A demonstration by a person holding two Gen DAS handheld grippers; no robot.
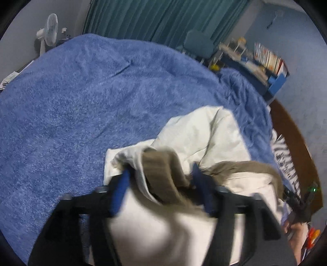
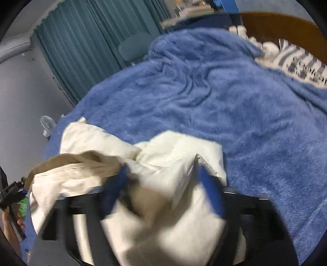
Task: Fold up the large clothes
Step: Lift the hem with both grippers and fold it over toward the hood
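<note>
A cream-white garment [image 1: 204,133] with a tan ribbed collar [image 1: 161,169] lies bunched on the blue fuzzy blanket [image 1: 81,102]. My left gripper [image 1: 161,182] has its blue fingers spread wide, with the collar and cream cloth bulging between them. In the right wrist view the same garment [image 2: 179,151] fills the lower middle. My right gripper [image 2: 163,180] is also spread wide, with cream cloth bunched between its blue fingers. Both views are motion-blurred. The other gripper shows at each view's edge, the right one in the left wrist view [image 1: 300,202].
The blanket [image 2: 245,102] covers a bed with a brown headboard [image 1: 290,131]. A striped printed cloth [image 2: 302,63] lies near the headboard. Teal curtains [image 1: 163,18], a white fan [image 1: 49,30], a teal chair [image 1: 200,44] and a cluttered blue shelf [image 1: 265,61] stand beyond the bed.
</note>
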